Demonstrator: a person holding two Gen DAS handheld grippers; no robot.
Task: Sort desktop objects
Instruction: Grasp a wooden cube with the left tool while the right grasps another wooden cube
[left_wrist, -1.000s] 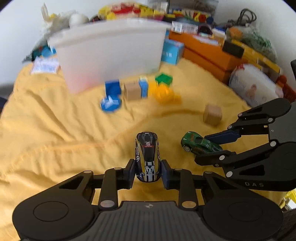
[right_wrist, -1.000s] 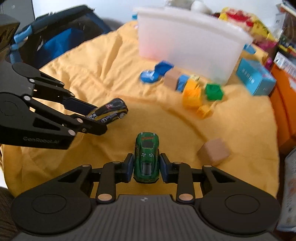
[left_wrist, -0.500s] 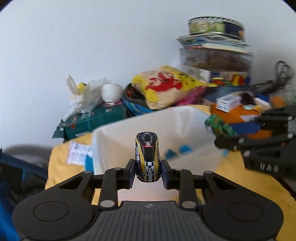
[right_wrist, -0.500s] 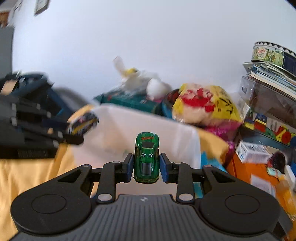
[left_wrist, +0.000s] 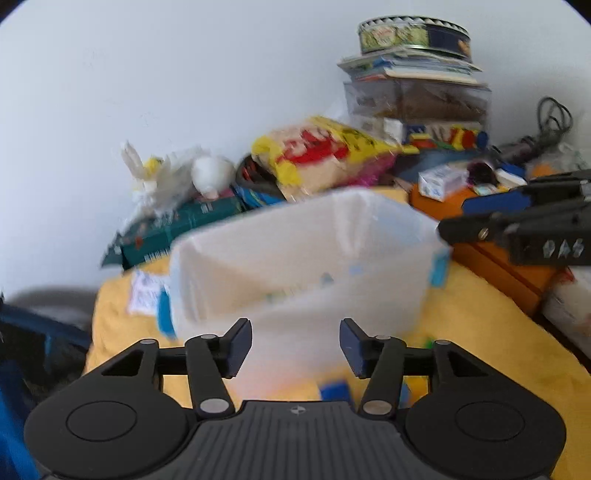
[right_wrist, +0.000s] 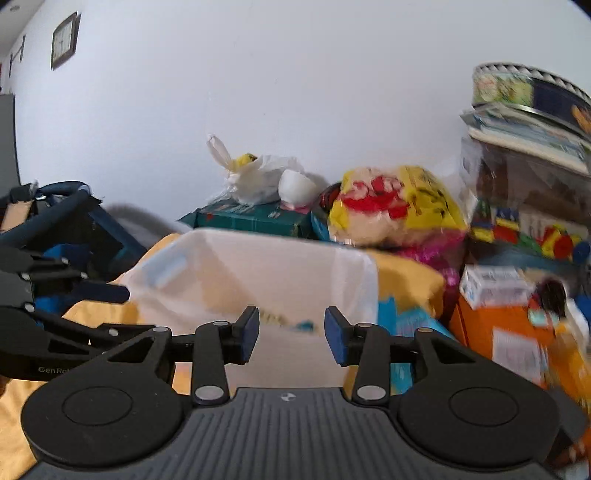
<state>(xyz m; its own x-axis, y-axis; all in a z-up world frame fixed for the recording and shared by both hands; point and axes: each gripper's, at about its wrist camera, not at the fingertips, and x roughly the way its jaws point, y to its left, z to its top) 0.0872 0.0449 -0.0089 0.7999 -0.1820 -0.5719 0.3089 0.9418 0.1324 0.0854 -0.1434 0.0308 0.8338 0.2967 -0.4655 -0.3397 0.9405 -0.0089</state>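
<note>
Release! Both cars gone from between the fingers since half a second back: left gripper (left_wrist: 295, 341) spread wide and empty, right gripper (right_wrist: 291, 332) the same, both poised at the near rim of the white bin (left_wrist: 303, 258). Presumably dropped inside, though too blurred to confirm. Count: two grippers, one bin, zero cars visible; blurred blue block (left_wrist: 334, 393) on the yellow cloth (left_wrist: 480, 321) below.

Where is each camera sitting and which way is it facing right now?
Left wrist: on the left gripper, looking forward over its open fingers at the white bin; the right gripper shows at right.
Right wrist: on the right gripper, facing the same bin; the left gripper shows at left.
Shared: bin, yellow snack bag, yellow cloth.
</note>
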